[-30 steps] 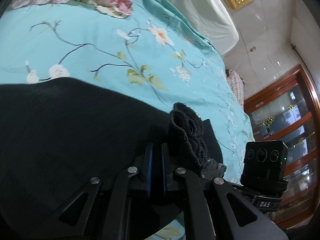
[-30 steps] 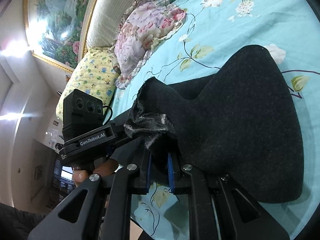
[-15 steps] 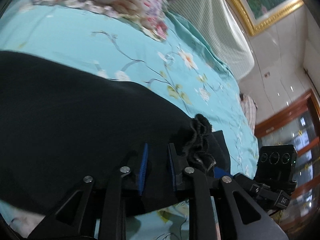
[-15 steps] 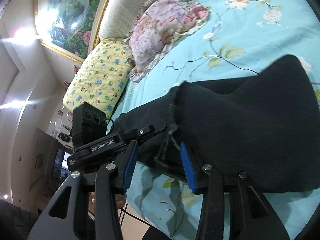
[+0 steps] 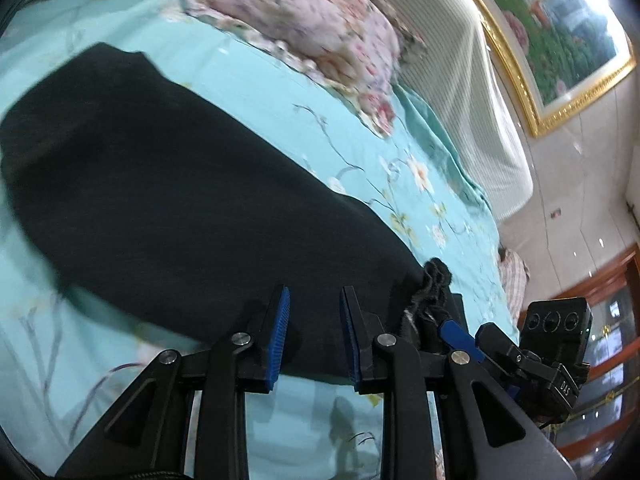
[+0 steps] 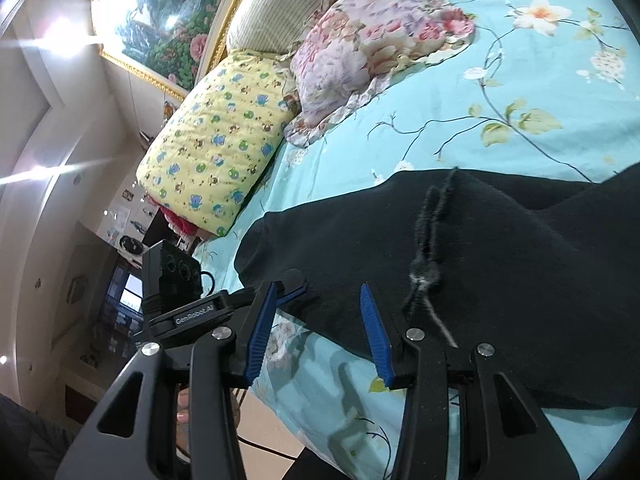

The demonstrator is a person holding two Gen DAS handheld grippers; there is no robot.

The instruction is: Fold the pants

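With the black pants (image 5: 192, 208) lying folded at the near edge of the floral bedsheet (image 5: 400, 184), best to draw both tools straight back without snagging the cloth: left gripper (image 5: 314, 336) and right gripper (image 6: 316, 332) hover side by side, tilted down, jaws spread, gripping nothing.

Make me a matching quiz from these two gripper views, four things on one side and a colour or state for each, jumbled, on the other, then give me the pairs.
Things:
1. pants
2. cartoon-print pillow
3. left gripper
4. bedsheet

Descriptions:
A. open, nothing between the fingers
B. turquoise with flowering branches
C. black, lying on the bed
D. yellow, at the head of the bed

Pairs: 1-C, 2-D, 3-A, 4-B
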